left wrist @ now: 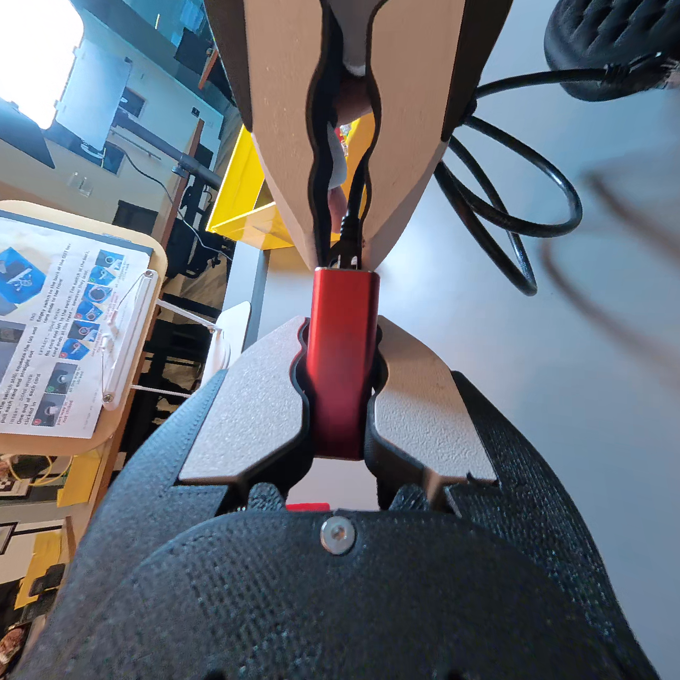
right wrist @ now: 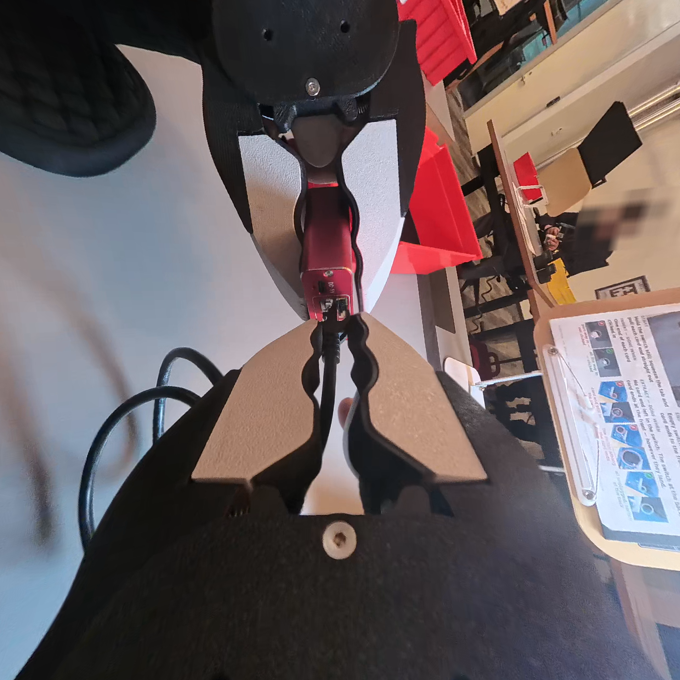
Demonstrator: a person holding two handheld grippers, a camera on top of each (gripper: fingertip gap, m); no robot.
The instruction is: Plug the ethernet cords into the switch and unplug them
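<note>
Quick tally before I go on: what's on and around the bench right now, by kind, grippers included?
Grippers: 2, left shut on the switch, right around the cord
Switch: 1, red
Black cord: 1, its plug at the switch's port
Yellow bin: 1
Red bins: at least 2
Instruction sheet: 1
Total: at least 8

The left gripper (left wrist: pixel 340 362) clamps the red switch (left wrist: pixel 343 353) between its fingers, lengthwise. At the switch's far end, the right gripper (left wrist: pixel 340 257) meets it tip to tip, pinching a black ethernet cord (left wrist: pixel 515 206) at the port. The cord loops over the grey table (left wrist: pixel 515 368). A yellow bin (left wrist: pixel 243 206) sits behind.
</note>
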